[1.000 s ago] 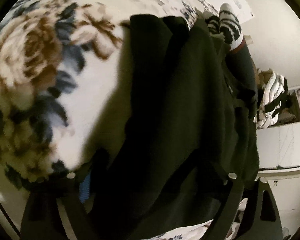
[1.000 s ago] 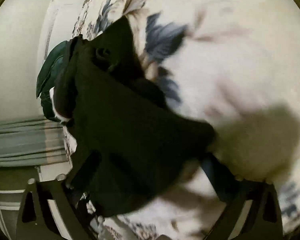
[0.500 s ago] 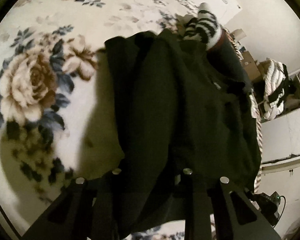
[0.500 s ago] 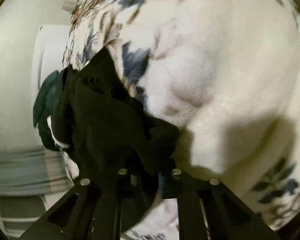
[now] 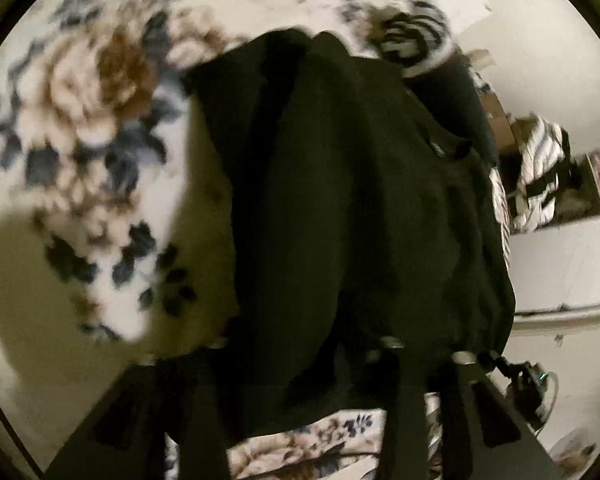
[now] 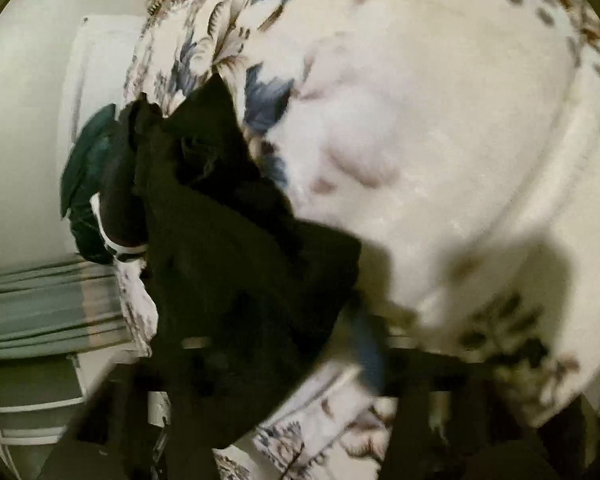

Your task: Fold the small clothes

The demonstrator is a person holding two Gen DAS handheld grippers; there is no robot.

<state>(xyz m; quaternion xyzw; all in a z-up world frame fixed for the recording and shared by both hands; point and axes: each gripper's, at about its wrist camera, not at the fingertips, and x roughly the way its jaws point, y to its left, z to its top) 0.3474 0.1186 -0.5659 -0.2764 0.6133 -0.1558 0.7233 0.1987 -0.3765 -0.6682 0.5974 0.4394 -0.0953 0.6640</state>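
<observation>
A black garment (image 5: 352,184) lies on a floral blanket (image 5: 92,128) and fills the middle of the left wrist view. My left gripper (image 5: 300,364) has its jaws close together, pinched on the garment's near edge. In the right wrist view the same black garment (image 6: 228,248) hangs at lower left, lifted off the blanket (image 6: 440,128). My right gripper (image 6: 284,364) is blurred; its jaws stand wide apart, with the cloth draped over the left finger (image 6: 168,412).
A zebra-striped item (image 5: 412,40) and dark clothes lie past the garment. A dark green garment (image 6: 88,184) lies at the bed's edge. White furniture (image 5: 564,264) and a striped cloth pile (image 5: 540,176) stand at right.
Both grippers shut on the garment's edge half a second ago. Now the right gripper's jaws have spread apart again and the view has shifted; the left stays pinched and both views are motion-blurred.
</observation>
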